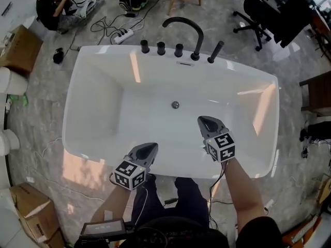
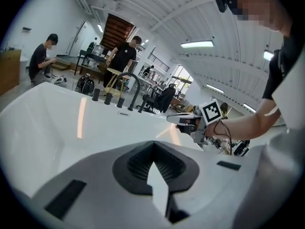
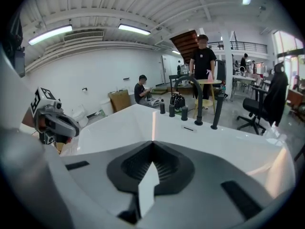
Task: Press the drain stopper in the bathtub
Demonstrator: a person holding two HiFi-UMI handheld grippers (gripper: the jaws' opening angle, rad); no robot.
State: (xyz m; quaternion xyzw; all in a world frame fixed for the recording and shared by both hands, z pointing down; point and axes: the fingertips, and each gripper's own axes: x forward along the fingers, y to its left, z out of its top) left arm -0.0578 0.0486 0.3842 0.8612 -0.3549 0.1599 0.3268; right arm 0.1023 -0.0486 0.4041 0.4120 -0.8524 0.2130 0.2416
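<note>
Approach step; the stopper is not yet touched. The left gripper, jaws together and empty, hangs over the near rim of the bathtub. The right gripper, likewise closed on nothing, reaches over the basin. The drain stopper lies on the tub floor beyond and left of its tips, apart. The next move probably calls for lowering those tips squarely onto it.

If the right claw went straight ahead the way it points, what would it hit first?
Probably the bathtub, on its far inner wall just below the black faucet knobs; depth is hard to judge.
</note>
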